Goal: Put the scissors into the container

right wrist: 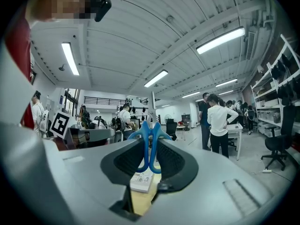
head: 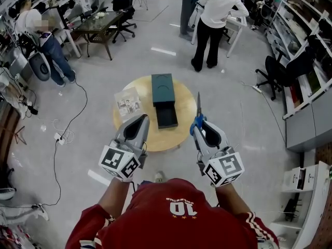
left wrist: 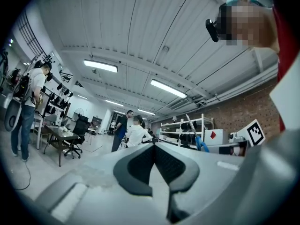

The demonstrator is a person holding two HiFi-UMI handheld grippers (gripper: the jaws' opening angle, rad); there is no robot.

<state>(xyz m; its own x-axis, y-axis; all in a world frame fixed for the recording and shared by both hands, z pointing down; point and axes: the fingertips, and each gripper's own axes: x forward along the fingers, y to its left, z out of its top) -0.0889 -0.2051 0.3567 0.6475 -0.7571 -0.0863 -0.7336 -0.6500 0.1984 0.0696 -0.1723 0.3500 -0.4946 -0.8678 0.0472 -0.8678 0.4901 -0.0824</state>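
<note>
The right hand-held gripper (head: 199,124) is clamped on the blue handles of the scissors (head: 198,110), whose closed blades stick out past the jaws and point away from the person. The scissors are in the air just right of the container (head: 162,88) and do not touch it. In the right gripper view the handle loops (right wrist: 143,132) sit pinched between the two dark pads of that hand-held gripper (right wrist: 151,146). The container is a dark green box on the round wooden bench (head: 176,138), with its drawer (head: 167,115) slid out toward the person. Left of the container lies a booklet (head: 127,104). The left hand-held gripper (head: 139,119) hangs on the near-left side of the container, with its jaws together and nothing between them (left wrist: 153,146).
</note>
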